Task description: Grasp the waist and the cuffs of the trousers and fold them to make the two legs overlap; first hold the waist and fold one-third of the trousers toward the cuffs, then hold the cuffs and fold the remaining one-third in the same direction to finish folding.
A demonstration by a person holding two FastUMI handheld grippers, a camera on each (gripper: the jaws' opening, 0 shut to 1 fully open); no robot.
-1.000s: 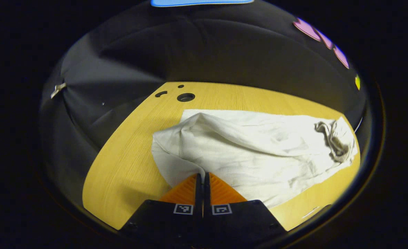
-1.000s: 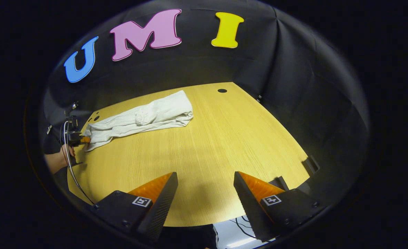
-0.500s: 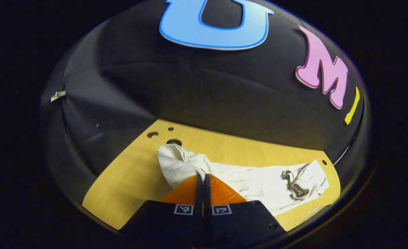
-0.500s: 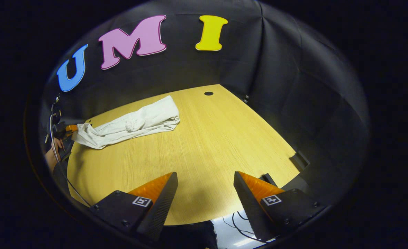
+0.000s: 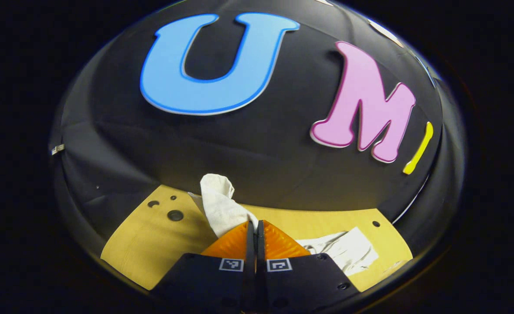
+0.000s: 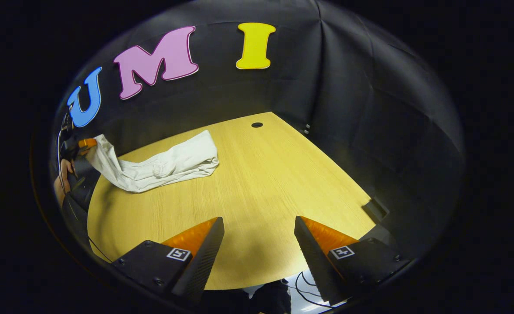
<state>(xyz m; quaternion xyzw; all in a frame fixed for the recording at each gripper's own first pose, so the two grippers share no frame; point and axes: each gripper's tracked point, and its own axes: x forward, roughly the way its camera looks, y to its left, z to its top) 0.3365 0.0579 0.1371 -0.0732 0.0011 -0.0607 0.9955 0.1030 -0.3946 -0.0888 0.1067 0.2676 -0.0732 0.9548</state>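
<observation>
**Left claw lifting one end of trousers, right claw idle**

Left claw [image 5: 255, 226]: fingers pressed together on a pinch of the white trousers [image 5: 222, 205]. Cloth bunches up just above and left of the tips, and the rest trails down to the desk [image 5: 152, 235] on the claw's right. In the right gripper view that claw [image 6: 86, 143] holds its end raised off the desk at far left, a hand [image 6: 62, 179] below it. The rest of the trousers [image 6: 169, 163] lies flat, stretching away from that claw toward the desk's middle.

Right claw [image 6: 259, 244]: fingers spread wide, nothing between them, hovering over bare desk well apart from the cloth.

Can't tell whether the held end is waist or cuffs.

Risks, as I judge them:
- Single-point pinch, so the end hangs as a bunch. Laid down like this, the fold likely lands twisted and narrow, not flat.
- The grip looks small, so a fast carry could pull the cloth out.
- Nothing pins the far end, so dragging may slide the whole garment instead of folding it.
</observation>
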